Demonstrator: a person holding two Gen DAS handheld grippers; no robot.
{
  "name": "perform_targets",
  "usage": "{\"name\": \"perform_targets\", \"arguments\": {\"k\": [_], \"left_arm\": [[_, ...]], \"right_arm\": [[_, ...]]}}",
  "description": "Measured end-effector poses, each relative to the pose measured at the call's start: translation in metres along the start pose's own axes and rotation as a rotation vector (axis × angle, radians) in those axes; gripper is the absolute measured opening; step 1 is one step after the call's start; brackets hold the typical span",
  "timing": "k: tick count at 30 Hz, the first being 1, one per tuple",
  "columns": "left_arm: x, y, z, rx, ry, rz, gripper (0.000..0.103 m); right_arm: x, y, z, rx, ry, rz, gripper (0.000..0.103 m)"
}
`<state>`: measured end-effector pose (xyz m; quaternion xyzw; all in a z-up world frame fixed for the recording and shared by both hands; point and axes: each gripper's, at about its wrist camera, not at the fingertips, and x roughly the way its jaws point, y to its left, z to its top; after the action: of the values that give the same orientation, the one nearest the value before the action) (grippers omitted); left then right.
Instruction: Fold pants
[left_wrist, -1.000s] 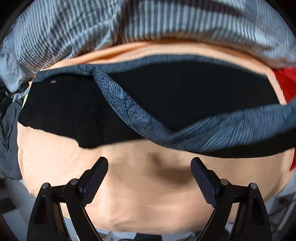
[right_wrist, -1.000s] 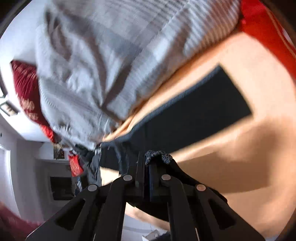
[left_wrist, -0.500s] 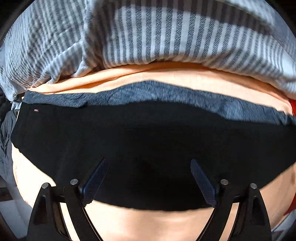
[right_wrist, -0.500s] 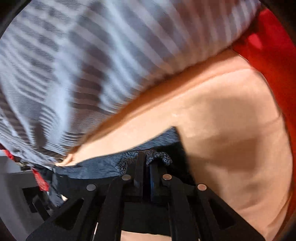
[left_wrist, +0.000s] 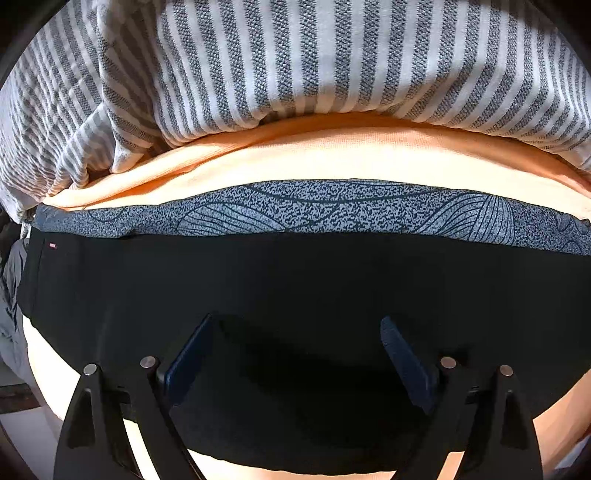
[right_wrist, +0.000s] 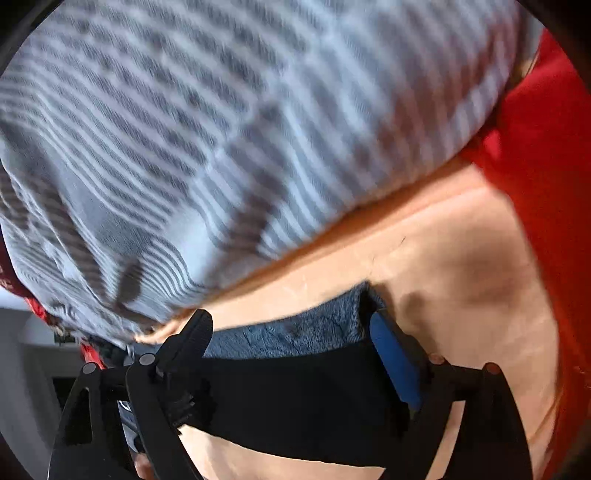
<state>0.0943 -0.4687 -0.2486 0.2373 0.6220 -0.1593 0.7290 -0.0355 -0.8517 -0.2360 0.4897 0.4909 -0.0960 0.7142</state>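
**K:** Pants (left_wrist: 295, 280) status? Where are they relative to the grippers?

**M:** Black pants lie flat in a long band across the peach sheet (left_wrist: 332, 162), patterned grey strip (left_wrist: 332, 210) showing along the far edge. Left gripper (left_wrist: 295, 354) points down over the near half of the band, black fabric directly under and between its fingers.

**K:** Left holding anything?

**M:** No. Jaws spread wide, pads (left_wrist: 188, 358) clear of any pinched fabric, nothing gripped.

**K:** Right side?

**M:** Right gripper (right_wrist: 291, 343) sits at the end of the pants (right_wrist: 295, 391), where the patterned strip (right_wrist: 295, 332) stops against the sheet (right_wrist: 461, 295). Jaws are opening, already wide. Fabric lies between the fingers, but the pads (right_wrist: 395, 362) aren't pressing on it. View is motion-blurred.

**K:** Surroundings?

**M:** Grey-and-white striped blanket (left_wrist: 295, 66) bunched just beyond the pants, a strip of sheet between them. Red fabric (right_wrist: 546, 147) at the right edge of the right view.
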Motion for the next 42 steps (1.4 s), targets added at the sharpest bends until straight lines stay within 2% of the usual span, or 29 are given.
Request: {"name": "perform_targets", "arguments": {"k": [1,3,4,5,6,8,11,12,14,18,19,21,25,28,30,33,37,40,42], "left_arm": [[0.0,-0.001,0.001,0.002,-0.002,0.001,0.092],[0.001,-0.001,0.005,-0.002,-0.003,0.004,0.092],[0.001,-0.003,0.009,-0.008,-0.004,0.005,0.092],[0.002,-0.002,0.013,-0.013,-0.006,0.008,0.092],[0.004,-0.003,0.016,-0.017,-0.008,0.01,0.092],[0.006,-0.004,0.021,-0.021,-0.013,0.015,0.094],[0.012,-0.004,0.029,-0.03,-0.019,0.027,0.1],[0.014,-0.002,0.031,-0.039,-0.018,0.017,0.1],[0.016,0.001,0.036,-0.052,-0.015,0.006,0.1],[0.007,0.001,0.042,-0.051,-0.022,0.009,0.1],[0.002,0.002,0.042,-0.05,-0.031,0.005,0.1],[-0.008,0.007,0.042,-0.051,-0.047,-0.018,0.1],[-0.017,0.017,0.035,-0.037,-0.055,0.003,0.1],[-0.023,0.039,0.03,-0.055,-0.061,0.022,0.1],[-0.023,0.058,0.029,-0.066,-0.057,0.051,0.1],[-0.023,0.091,0.025,-0.092,-0.048,0.082,0.1],[-0.018,0.138,0.02,-0.151,-0.056,0.1,0.1],[-0.008,0.163,0.024,-0.162,-0.08,0.095,0.1],[0.002,0.173,0.035,-0.133,-0.11,0.1,0.1]], "right_arm": [[-0.007,-0.001,0.001,-0.004,-0.006,-0.027,0.087],[-0.013,0.004,-0.003,-0.033,0.008,-0.072,0.059],[-0.019,0.004,-0.007,-0.058,0.024,-0.106,0.032],[-0.018,0.005,-0.013,-0.069,0.043,-0.12,0.017],[-0.011,0.009,-0.018,-0.077,0.069,-0.123,0.015],[0.009,0.01,-0.029,-0.119,0.14,-0.157,0.014],[0.04,0.002,-0.029,-0.147,0.16,-0.267,0.013],[0.049,-0.003,-0.026,-0.133,0.163,-0.279,0.009],[0.058,-0.012,-0.015,-0.091,0.13,-0.247,0.003],[0.049,-0.004,-0.006,-0.094,0.101,-0.247,0.004],[0.046,0.001,-0.009,-0.111,0.102,-0.245,0.01],[0.035,0.011,-0.023,-0.166,0.122,-0.224,0.011],[0.025,0.022,-0.057,-0.198,0.165,-0.204,0.013],[0.03,0.011,-0.076,-0.163,0.197,-0.192,0.013],[0.039,-0.002,-0.083,-0.131,0.213,-0.223,0.013],[0.037,-0.008,-0.087,-0.076,0.183,-0.215,0.013],[0.027,0.019,-0.099,-0.175,0.153,-0.264,0.014],[0.034,0.044,-0.117,-0.172,0.166,-0.255,0.018],[0.041,0.058,-0.131,-0.154,0.175,-0.246,0.019]]}}
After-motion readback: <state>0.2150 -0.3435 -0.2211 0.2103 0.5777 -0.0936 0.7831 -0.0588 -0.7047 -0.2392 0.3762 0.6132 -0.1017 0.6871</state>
